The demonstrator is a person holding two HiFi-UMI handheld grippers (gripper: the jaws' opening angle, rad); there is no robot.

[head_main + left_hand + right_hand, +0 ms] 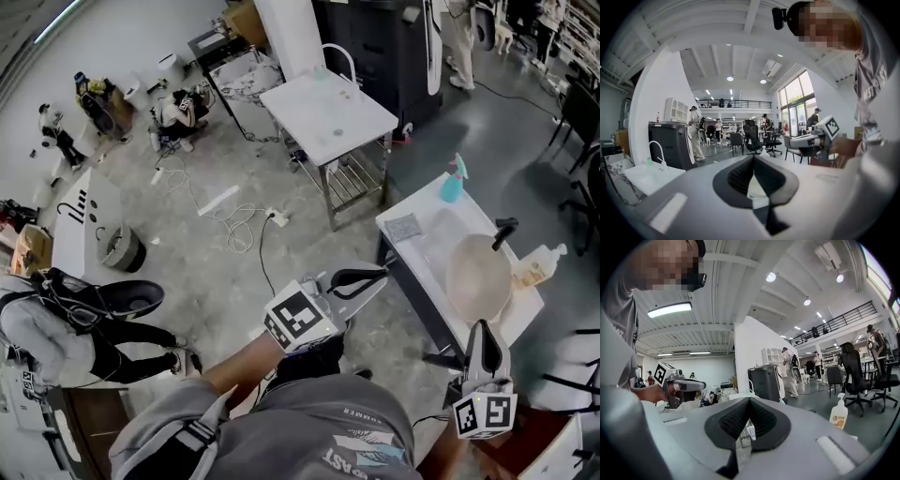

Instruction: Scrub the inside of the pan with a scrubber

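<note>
The pan, pale inside with a black handle, lies on the white table at the right of the head view. A grey scrubber pad rests on the same table, left of the pan. My left gripper hangs level just off the table's left edge, jaws shut and empty; its own view shows the fingertips meeting with nothing between. My right gripper is at the table's near end, just short of the pan, shut and empty. Neither gripper view shows the pan or the scrubber.
A blue spray bottle stands at the table's far end and a soap pump bottle right of the pan. Another white table with a faucet stands farther off. Cables trail on the floor; a person crouches at left.
</note>
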